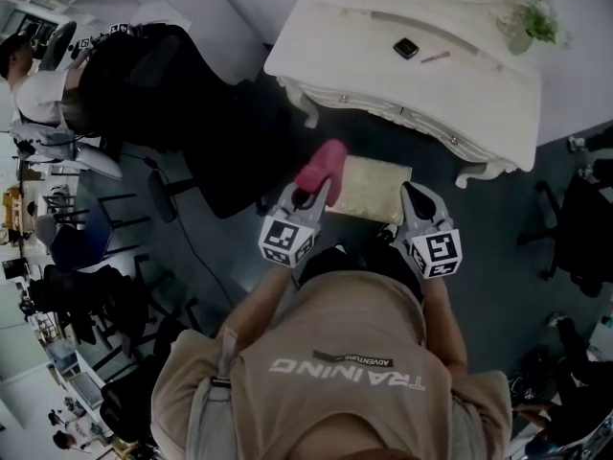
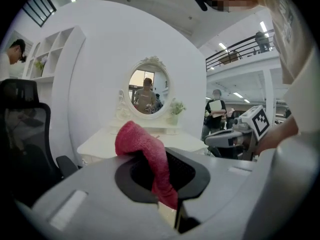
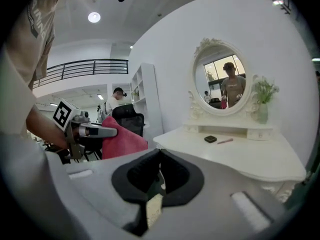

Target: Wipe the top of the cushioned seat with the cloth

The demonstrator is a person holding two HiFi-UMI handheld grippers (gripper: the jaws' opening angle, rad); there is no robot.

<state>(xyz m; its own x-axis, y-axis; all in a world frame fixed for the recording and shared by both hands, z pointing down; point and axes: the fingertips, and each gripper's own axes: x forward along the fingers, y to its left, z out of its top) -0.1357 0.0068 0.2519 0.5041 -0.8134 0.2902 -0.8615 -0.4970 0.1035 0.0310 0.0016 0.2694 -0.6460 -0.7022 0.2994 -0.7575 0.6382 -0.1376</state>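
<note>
Now, left gripper (image 1: 308, 197) jaws tight on the pink cloth (image 1: 324, 166); right gripper (image 1: 414, 192) jaws together, empty.

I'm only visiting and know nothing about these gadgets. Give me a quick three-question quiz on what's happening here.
1. Which gripper holds the cloth: A left, B right, C neither?
2. True or false: the cloth lies spread flat on the seat.
3. Fill in: the right gripper has its jaws ____.
Key: 1 A, the left gripper. 2 False, the cloth is bunched in the jaws. 3 Shut, with nothing between them.
</note>
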